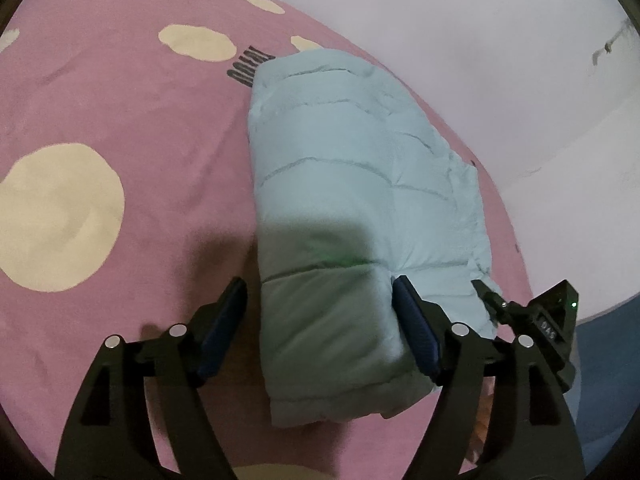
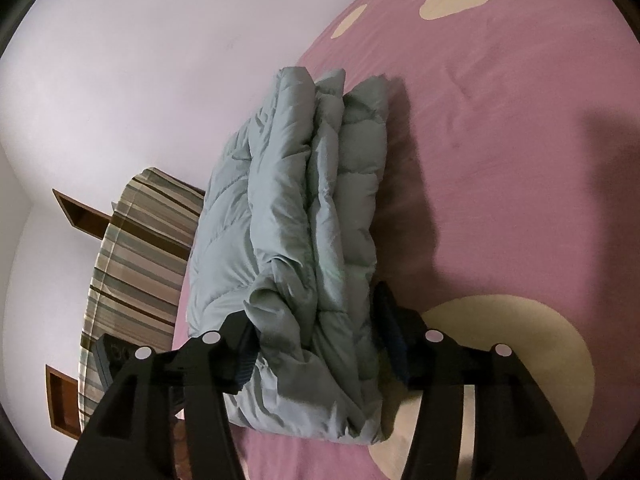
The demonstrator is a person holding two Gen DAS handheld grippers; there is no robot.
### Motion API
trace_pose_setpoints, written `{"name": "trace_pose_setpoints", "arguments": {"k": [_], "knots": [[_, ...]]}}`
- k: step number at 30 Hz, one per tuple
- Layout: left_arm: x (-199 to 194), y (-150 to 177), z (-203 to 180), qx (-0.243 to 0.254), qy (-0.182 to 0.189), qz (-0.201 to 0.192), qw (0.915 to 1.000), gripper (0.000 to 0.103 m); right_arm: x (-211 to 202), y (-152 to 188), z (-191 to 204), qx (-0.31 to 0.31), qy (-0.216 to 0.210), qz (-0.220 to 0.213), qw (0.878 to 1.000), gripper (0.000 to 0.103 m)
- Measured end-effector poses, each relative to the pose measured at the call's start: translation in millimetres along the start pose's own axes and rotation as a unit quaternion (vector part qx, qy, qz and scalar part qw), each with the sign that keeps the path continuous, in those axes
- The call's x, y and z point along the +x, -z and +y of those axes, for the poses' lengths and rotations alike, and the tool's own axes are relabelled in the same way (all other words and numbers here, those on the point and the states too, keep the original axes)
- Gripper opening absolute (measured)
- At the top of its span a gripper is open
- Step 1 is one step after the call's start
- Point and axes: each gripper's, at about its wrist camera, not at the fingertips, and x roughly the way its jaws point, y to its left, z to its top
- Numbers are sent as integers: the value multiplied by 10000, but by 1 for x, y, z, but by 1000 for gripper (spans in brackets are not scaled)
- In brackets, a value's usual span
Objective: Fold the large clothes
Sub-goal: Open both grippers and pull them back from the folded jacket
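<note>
A pale blue quilted puffer jacket (image 1: 344, 200) lies folded into a thick bundle on a pink bedsheet (image 1: 140, 120) with cream dots. My left gripper (image 1: 320, 320) is open, its blue-padded fingers straddling the near end of the bundle from above. The right gripper's black body (image 1: 532, 320) shows at the bundle's right edge. In the right wrist view the jacket (image 2: 296, 240) shows its stacked layers from the side. My right gripper (image 2: 316, 344) has its fingers on either side of the stacked layers, touching them; the grip looks loose.
A white wall (image 1: 480, 40) runs beside the bed. A striped mattress edge (image 2: 136, 256) and brown wooden shelves (image 2: 80, 212) show at the left of the right wrist view. The pink sheet (image 2: 500, 140) stretches away to the right.
</note>
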Motion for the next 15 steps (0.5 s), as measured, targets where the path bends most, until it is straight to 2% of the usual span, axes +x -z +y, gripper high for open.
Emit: {"name": "trace_pose_setpoints", "arguments": {"k": [7,13,15], "knots": [[-10,3,-7,277,-448,-178,9985,82,-14,2,-1,-9,210,-166,9996,61],[-28,9,-17,634,-960,-428,9924,84,-34,7,9,-216,726,-374,9964,64],[-35,11,-21,736,-1103,-511,9899,85,-44,10,18,-401,1029,-504,9926,64]]}}
